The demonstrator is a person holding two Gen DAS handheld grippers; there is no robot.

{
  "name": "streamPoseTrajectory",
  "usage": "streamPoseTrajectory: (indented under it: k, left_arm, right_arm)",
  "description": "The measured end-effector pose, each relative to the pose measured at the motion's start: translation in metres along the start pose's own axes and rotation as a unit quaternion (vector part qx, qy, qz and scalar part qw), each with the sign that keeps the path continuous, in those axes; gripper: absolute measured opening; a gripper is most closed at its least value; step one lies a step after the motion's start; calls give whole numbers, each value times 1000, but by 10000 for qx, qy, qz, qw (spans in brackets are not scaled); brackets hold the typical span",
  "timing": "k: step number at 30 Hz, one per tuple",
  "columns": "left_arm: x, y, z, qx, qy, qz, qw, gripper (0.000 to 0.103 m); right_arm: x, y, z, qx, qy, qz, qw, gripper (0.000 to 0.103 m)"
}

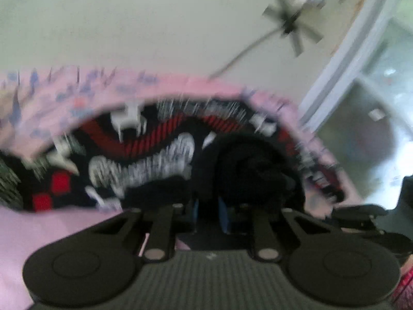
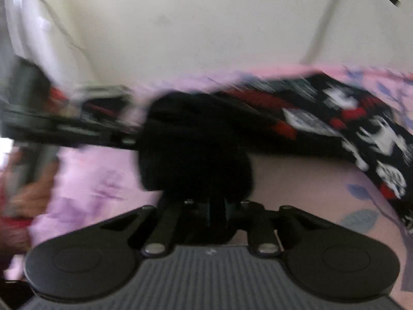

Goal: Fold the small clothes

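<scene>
A small black garment with red and white print point(image 1: 144, 152) is lifted off the pink bedsheet point(image 1: 51, 232). My left gripper point(image 1: 210, 206) is shut on a bunched black edge of it. The garment also shows in the right wrist view point(image 2: 361, 129), stretching to the right. My right gripper point(image 2: 216, 211) is shut on another bunched black edge point(image 2: 193, 149). The other gripper and the hand holding it point(image 2: 33, 139) show at the left of the right wrist view. Both views are motion-blurred.
The pink floral bedsheet point(image 2: 98, 180) lies below. A pale wall and ceiling with a fan point(image 1: 291, 23) are behind. A window or glass door point(image 1: 374, 103) is at the right of the left wrist view.
</scene>
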State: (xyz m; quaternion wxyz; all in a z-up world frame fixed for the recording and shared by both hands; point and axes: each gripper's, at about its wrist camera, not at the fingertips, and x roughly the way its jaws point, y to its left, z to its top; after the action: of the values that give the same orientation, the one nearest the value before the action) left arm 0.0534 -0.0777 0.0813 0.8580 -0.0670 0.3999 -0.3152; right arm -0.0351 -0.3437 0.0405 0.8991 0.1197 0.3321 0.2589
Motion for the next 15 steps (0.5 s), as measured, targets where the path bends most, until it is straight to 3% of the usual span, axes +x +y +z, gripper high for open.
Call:
streamPoseTrajectory:
  k: [2, 4, 5, 6, 7, 8, 9, 12, 15]
  left_arm:
    - [-52, -5, 6, 182, -325, -606, 9975, 14]
    - [-97, -18, 1, 757, -510, -1309, 9872, 16]
    - [-116, -25, -6, 1107, -678, -1494, 9802, 20]
    - [-135, -30, -13, 1391, -930, -1500, 9744, 33]
    - [-148, -32, -16, 1518, -1113, -1416, 9719, 45]
    - [-155, -30, -16, 1546, -1276, -1353, 9703, 58]
    - [-160, -26, -14, 1513, -1381, -1288, 9703, 58]
    - [-149, -4, 7, 1126, -1419, -893, 9794, 57]
    - [-106, 17, 35, 786, -1287, 32, 9886, 61]
  right_arm:
    - [-39, 27, -2, -607, -155, 1063, 9924, 9]
    - [-78, 51, -11, -1335, -488, 1990, 9696, 9]
    - [-98, 58, -15, -1573, -708, 2229, 9595, 9]
    - [-110, 58, -15, -1635, -812, 2262, 9568, 13]
    - [-119, 55, -13, -1628, -939, 2149, 9584, 35]
    - [-127, 48, -11, -1565, -1126, 1908, 9625, 48]
    - [-130, 39, -8, -1442, -1348, 1516, 9685, 49]
    - [-118, 2, 12, -739, -1446, 758, 9838, 49]
    - [-90, -36, 34, -237, -1348, -292, 9902, 49]
